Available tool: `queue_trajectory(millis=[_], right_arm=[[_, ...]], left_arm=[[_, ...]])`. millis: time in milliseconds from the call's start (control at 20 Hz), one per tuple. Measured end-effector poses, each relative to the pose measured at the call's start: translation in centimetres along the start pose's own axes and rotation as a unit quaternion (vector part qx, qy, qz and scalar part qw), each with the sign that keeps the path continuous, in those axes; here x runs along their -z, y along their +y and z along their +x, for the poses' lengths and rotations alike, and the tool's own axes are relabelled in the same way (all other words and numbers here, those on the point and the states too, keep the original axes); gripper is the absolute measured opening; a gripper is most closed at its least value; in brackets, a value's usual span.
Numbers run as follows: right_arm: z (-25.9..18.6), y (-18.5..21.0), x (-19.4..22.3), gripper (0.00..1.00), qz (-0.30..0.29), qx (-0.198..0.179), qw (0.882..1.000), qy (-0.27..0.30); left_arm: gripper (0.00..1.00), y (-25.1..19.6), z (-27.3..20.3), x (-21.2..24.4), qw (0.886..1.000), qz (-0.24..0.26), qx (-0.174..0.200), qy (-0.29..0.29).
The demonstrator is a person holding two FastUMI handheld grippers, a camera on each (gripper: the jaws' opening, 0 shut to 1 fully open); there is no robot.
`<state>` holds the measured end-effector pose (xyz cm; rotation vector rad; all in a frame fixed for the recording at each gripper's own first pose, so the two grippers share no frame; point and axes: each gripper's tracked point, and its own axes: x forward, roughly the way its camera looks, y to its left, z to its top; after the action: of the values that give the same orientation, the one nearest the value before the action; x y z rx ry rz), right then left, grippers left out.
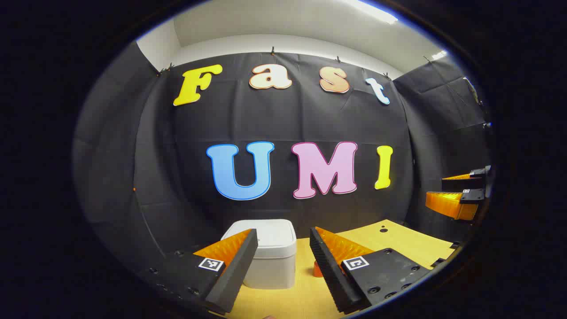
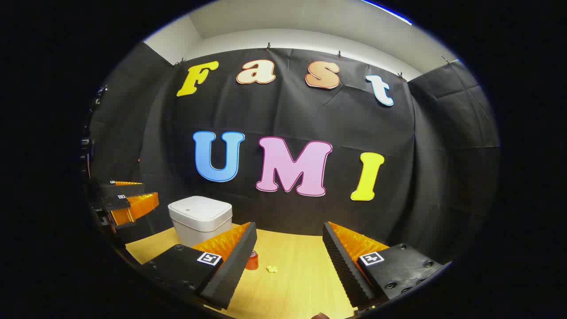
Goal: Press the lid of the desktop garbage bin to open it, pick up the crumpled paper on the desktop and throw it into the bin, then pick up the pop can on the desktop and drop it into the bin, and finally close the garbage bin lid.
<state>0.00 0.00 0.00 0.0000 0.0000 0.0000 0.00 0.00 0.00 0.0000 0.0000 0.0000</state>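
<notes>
Both grippers hung above the counter with jaws apart and empty; the bin's lid lay flat and closed.

The white garbage bin point(image 1: 270, 254) stood at the back of the counter point(image 1: 398, 243), near the cloth wall; it looked like light, rigid plastic that might skid under a sideways shove, so the lid point(image 2: 200, 209) probably wanted a press straight down on its top; the pop can point(image 2: 252, 260), small, thin-walled and smooth, stood just in front of the bin and would likely dent or slip unless taken across its body; the crumpled paper point(image 2: 272, 268), soft and almost weightless, lay beside the can and called for a pinch across its bulk; the left gripper point(image 1: 279, 266) faced the bin, jaws wide and touching nothing; the right gripper point(image 2: 288, 266) likewise held nothing, jaws wide above bare counter.
</notes>
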Motion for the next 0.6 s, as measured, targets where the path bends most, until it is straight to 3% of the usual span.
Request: queue_trajectory(millis=[600], right_arm=[[2.3, 3.8, -1.3, 0.96, 0.006, -0.045, 0.999, -0.010]], left_arm=[[0.82, 2.8, -3.3, -0.5, 0.998, -0.002, -0.062, -0.004]])
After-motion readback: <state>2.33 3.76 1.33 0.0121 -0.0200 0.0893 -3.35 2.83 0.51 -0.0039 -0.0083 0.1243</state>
